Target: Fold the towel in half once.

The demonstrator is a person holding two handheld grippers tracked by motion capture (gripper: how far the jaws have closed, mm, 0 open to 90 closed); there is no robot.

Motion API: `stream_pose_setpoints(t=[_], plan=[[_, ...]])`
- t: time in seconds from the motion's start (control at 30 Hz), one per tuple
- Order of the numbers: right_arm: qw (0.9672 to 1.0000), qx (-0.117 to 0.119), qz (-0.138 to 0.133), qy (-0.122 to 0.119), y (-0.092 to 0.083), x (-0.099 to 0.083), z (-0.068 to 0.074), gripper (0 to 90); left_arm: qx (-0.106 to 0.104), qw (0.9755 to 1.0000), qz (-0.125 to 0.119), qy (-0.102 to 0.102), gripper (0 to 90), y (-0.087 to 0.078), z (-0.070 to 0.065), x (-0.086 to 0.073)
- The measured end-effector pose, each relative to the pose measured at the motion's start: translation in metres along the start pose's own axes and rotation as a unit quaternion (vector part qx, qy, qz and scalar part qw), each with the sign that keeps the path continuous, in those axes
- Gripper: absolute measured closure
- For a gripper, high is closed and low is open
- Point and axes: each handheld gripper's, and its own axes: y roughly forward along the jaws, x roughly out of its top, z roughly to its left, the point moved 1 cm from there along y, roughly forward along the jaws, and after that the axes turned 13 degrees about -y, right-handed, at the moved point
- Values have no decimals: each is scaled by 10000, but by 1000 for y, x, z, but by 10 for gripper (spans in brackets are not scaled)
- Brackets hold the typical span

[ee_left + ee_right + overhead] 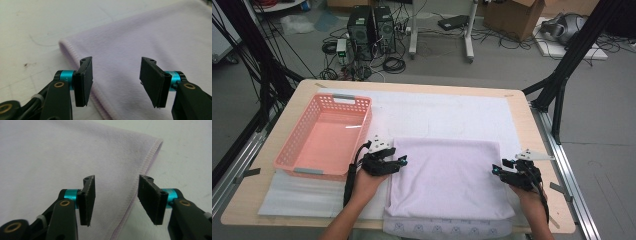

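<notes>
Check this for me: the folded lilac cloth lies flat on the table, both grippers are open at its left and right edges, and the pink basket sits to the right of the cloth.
One thing is wrong: the pink basket sits to the left of the folded lilac cloth, not the right, as the high view shows. The rest holds: the cloth lies flat, and the left gripper and right gripper are open at its left and right edges.

Left gripper (401, 161) is held low by the left hand (364, 184), jaws parted, nothing pinched. Right gripper (497, 169) is held low by the right hand (528, 196), jaws likewise parted. Tips are turned inward, facing each other.
</notes>
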Motion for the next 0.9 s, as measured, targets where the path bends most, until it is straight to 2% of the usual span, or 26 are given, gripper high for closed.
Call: stream_pose_setpoints(t=[0.07, 0.2, 0.27, 0.37, 0.4, 0.47, 0.57, 0.67, 0.73, 0.8, 0.9], plan=[[10000, -24, 81, 19, 7, 1, -3, 439, 154, 9997, 128, -139, 434, 4, 3, 0], [9998, -43, 209, 19, 17, 1, -5, 417, 320, 9988, 132, -356, 434, 5, 6, 1], [9997, -72, 252, 16, 19, 1, -6, 413, 325, 9986, 169, -380, 432, 6, 7, 1], [9995, -116, 276, 43, 19, 2, -5, 414, 415, 9986, 256, -191, 407, 7, 3, 1], [9995, -142, 286, 27, 19, 2, -4, 414, 518, 9982, 294, -8, 410, 8, 1, 1], [9993, -197, 315, 10, 18, 2, -3, 416, 717, 9967, 304, 214, 418, 10, -4, 1], [9991, -267, 341, -8, 17, 2, -4, 420, 829, 9962, 260, 104, 375, 12, -4, 1], [9992, -195, 342, 16, 17, 2, -2, 497, 779, 9966, 271, 18, 361, 13, -2, 1], [9994, -106, 322, 12, 17, 3, -1, 590, 800, 9964, 277, 73, 378, 13, -3, 1], [9995, 33, 302, -21, 18, 4, 1, 703, 831, 9962, 261, 27, 401, 13, -3, 1], [9992, 216, 300, 158, 18, 4, 0, 783, 850, 9961, 201, -80, 465, 11, 0, 1]])
